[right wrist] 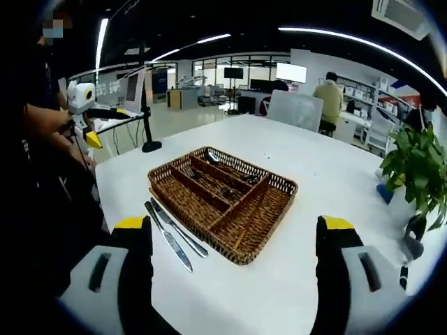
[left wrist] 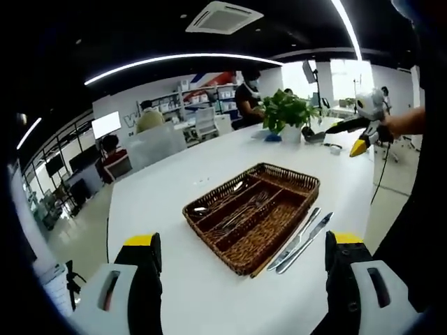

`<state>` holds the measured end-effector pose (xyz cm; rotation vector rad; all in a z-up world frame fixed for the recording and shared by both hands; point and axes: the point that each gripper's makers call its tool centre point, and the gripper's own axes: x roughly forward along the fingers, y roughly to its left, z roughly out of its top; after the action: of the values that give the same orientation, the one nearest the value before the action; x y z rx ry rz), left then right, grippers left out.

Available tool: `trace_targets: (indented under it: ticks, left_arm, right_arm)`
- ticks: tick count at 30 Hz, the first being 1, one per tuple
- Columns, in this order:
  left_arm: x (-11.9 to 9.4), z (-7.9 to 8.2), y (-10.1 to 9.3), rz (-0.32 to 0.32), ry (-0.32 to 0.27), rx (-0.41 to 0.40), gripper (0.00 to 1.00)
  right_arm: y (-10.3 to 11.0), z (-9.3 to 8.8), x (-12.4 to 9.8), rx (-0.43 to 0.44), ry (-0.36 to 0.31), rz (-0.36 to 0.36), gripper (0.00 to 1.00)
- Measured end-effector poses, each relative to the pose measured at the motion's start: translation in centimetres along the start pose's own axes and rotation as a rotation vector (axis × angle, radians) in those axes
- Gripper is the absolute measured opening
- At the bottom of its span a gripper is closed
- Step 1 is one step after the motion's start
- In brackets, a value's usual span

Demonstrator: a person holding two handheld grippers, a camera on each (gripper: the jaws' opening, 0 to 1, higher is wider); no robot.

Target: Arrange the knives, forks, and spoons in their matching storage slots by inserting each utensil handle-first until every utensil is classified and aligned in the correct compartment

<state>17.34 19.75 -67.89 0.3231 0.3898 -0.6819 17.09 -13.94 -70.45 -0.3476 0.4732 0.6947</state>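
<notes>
A brown wicker tray (left wrist: 290, 172) (right wrist: 209, 241) with long compartments sits mid-table. Forks (left wrist: 244, 209) (right wrist: 216, 183) lie in its middle slot and a spoon (left wrist: 209, 207) (right wrist: 211, 158) in the slot beside it. Two knives (left wrist: 302, 241) (right wrist: 171, 234) lie side by side on the white table, just outside the tray's long side. My left gripper (left wrist: 244, 239) hangs open above the table on the near side of the tray, holding nothing. My right gripper (right wrist: 234, 225) is open too, raised over the opposite side. Each gripper also appears in the other's view, held up by a hand: the right gripper (left wrist: 363, 129), the left gripper (right wrist: 84, 115).
A potted plant (left wrist: 286, 112) (right wrist: 419, 174) stands near one end of the table. A black stand (right wrist: 148, 143) rises beyond the table's edge. People sit at desks in the background. Bare white tabletop (left wrist: 174, 181) surrounds the tray.
</notes>
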Motion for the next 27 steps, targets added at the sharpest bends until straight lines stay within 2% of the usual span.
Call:
trace_targets:
  ticks: [2, 3, 4, 6, 7, 8, 10, 11, 13, 15, 16, 18, 20, 21, 23, 24, 27]
  left_arm:
    - [0.1, -0.4, 0.7, 0.005, 0.002, -0.027, 0.99]
    - [0.5, 0.1, 0.6, -0.023, -0.038, -0.063, 0.99]
    - [0.6, 0.1, 0.6, -0.028, -0.045, -0.070, 0.99]
    - [1.6, -0.3, 1.0, -0.027, -0.015, -0.065, 0.99]
    - [1.9, 0.4, 0.4, -0.060, -0.052, -0.038, 0.99]
    - [2.0, 0.6, 0.3, -0.069, -0.066, -0.052, 0.99]
    - [2.0, 0.3, 0.2, -0.078, -0.062, -0.063, 0.99]
    - [1.9, 0.0, 0.4, -0.079, -0.052, -0.051, 0.99]
    - [1.5, -0.3, 0.6, -0.067, -0.058, -0.022, 0.99]
    - [1.4, -1.0, 0.4, -0.082, -0.016, -0.072, 0.99]
    - [1.4, -0.7, 0.7, -0.068, -0.039, -0.048, 0.99]
    - [1.7, -1.2, 0.9, -0.094, -0.026, -0.042, 0.99]
    - [1.9, -1.8, 1.5, -0.084, 0.009, -0.049, 0.99]
    - [2.0, -1.6, 1.5, -0.088, 0.014, -0.055, 0.99]
    - [2.1, -1.0, 1.2, -0.102, 0.016, -0.050, 0.99]
    - [2.2, -0.7, 0.9, -0.121, 0.016, -0.020, 0.99]
    - [2.5, -0.9, 1.7, -0.107, 0.022, -0.010, 0.99]
  right_arm:
    - [0.0, 0.3, 0.0, 0.101, -0.032, -0.003, 1.00]
    - [0.0, 0.9, 0.0, 0.145, -0.063, 0.002, 1.00]
    - [0.1, 1.1, -0.1, 0.155, -0.066, 0.009, 1.00]
    - [0.6, 1.2, -0.2, 0.126, -0.024, -0.006, 1.00]
    - [0.5, 1.7, -0.4, 0.091, -0.036, -0.048, 1.00]
    - [0.3, 2.2, -0.4, 0.077, -0.074, -0.074, 1.00]
    - [0.6, 1.8, 0.1, 0.154, -0.067, -0.062, 1.00]
    - [0.5, 1.8, 0.4, 0.149, -0.068, -0.056, 1.00]
    - [0.0, 1.8, 1.0, 0.068, -0.063, -0.047, 1.00]
    - [0.2, 0.9, 0.9, 0.094, 0.012, -0.016, 1.00]
    - [-0.4, 1.4, 0.8, 0.058, -0.020, -0.037, 1.00]
    - [-1.3, 0.9, 0.8, 0.052, -0.013, -0.055, 1.00]
    - [-2.0, 0.9, 1.0, 0.081, -0.027, -0.065, 1.00]
    - [-1.9, 0.6, 1.3, 0.119, -0.006, -0.054, 1.00]
    - [-2.1, 1.7, 1.4, 0.072, -0.036, -0.050, 1.00]
    - [-2.1, 2.0, 1.6, 0.064, -0.039, -0.045, 1.00]
    - [-2.4, 2.1, 2.1, 0.036, -0.029, -0.028, 1.00]
